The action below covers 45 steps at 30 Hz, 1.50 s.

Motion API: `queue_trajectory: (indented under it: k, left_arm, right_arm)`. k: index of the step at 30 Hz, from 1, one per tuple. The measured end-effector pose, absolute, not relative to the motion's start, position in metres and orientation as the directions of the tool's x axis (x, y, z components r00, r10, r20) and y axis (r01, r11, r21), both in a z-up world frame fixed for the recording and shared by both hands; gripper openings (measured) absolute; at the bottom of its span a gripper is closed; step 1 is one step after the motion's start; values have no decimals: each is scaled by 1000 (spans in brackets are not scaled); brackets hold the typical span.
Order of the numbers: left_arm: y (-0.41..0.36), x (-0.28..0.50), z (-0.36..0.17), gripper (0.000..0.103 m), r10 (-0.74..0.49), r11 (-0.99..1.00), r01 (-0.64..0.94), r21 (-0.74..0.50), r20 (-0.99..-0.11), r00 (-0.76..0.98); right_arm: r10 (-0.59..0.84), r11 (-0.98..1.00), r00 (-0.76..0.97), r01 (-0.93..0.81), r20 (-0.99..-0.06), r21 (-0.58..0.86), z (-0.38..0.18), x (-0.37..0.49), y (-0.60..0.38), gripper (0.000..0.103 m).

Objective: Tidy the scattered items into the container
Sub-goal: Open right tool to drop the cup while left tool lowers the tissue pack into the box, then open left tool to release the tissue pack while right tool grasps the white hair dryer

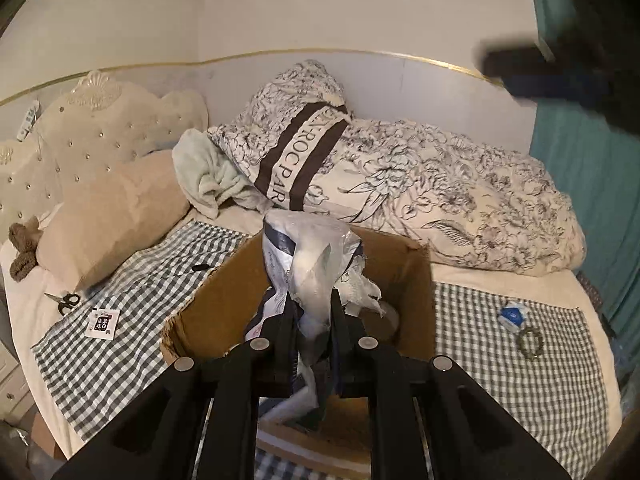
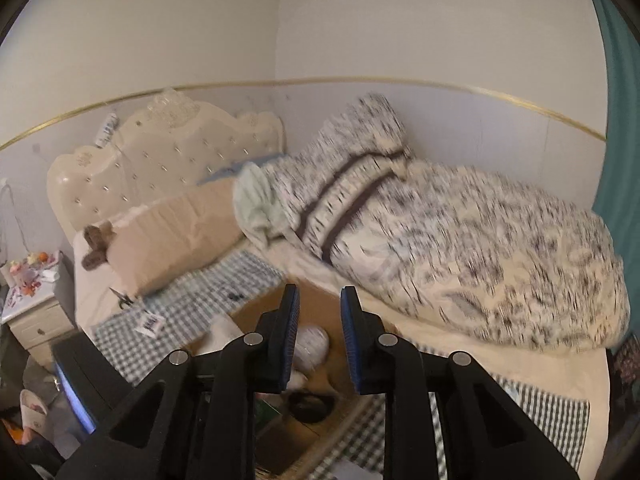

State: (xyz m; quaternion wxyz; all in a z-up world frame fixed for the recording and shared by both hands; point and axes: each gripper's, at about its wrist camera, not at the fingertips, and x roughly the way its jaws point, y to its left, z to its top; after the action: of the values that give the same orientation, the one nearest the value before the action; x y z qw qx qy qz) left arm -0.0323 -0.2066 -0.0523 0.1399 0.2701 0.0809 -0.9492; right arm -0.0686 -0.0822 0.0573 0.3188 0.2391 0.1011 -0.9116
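Left gripper up front, jaws pinched tight on a crumpled plastic bag, white and clear with dark blue print; the bag stands up out of the fingers and hangs right over the open cardboard box; the box sits on the green checked cloth spread across the bed, one flap folded out to the left; inside it, crumpled white paper and a pale rounded thing beside the bag. Over to the right gripper, seen from its own camera: blue pads apart with a clear gap, nothing between them, poised above the same box, where a pale round bundle and a dark ring-shaped item lie on the bottom; this view is blurred, so finer detail is lost. Still scattered on the cloth: scissors and a small white packet to the box's left, a little black item near the flap, a blue-and-white packet and a beaded ring well off to the right; floral duvet heaped behind the box, beige pillow against the tufted headboard.
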Motion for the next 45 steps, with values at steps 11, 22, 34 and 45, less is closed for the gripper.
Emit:
queue_trajectory:
  k: [11,22,34,45]
  left_arm:
    - [-235,-64,-61,13,-174,-947,295,-125,-572,-802]
    - [-226,-85,-67,102,-160,-955,268,-125,-545,-823]
    - [-233,-94,-81,103,-140,-950,275,-148,-587,-798]
    - [-231,-97,-81,103,-126,-942,286,-175,-606,-785]
  right_arm:
    - [-359,-817,-540,576,-761,-24,-86,-107,-17,28]
    - [-297,-773,-351,634,-888,8,-196,-119,-8,67]
    - [-306,-643,-423,752,-853,-142,-220,-132,-44,85]
    - [-348,-677,-414,731,-841,-80,-209,-127,-14,59]
